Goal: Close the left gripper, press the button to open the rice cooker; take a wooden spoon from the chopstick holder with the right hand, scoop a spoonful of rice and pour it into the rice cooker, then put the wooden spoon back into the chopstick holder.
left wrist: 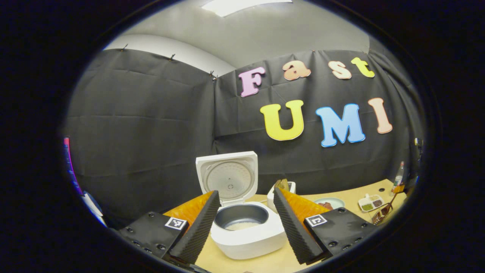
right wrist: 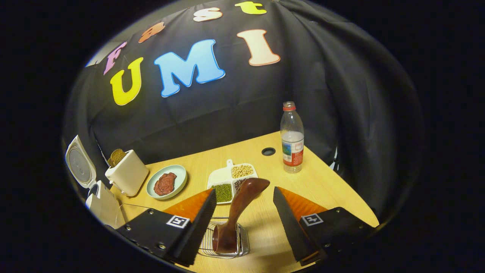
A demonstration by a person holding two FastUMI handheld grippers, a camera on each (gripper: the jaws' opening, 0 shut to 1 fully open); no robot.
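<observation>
Left gripper view close before the open rice cooker (left wrist: 242,223); right gripper view steeply above the wire holder (right wrist: 225,240).

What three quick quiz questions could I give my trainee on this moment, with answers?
1. True or false: the rice cooker has its lid up.
2. Where does the wooden spoon stand? A) on the green plate B) in the wire holder C) beside the bottle
3. Fill in: the right gripper is ____, with a finger on each side of the spoon, touching nothing.

Key: 1 true; 2 B, in the wire holder, bowl end down; 3 open. The left gripper is open too, in front of the cooker.
</observation>
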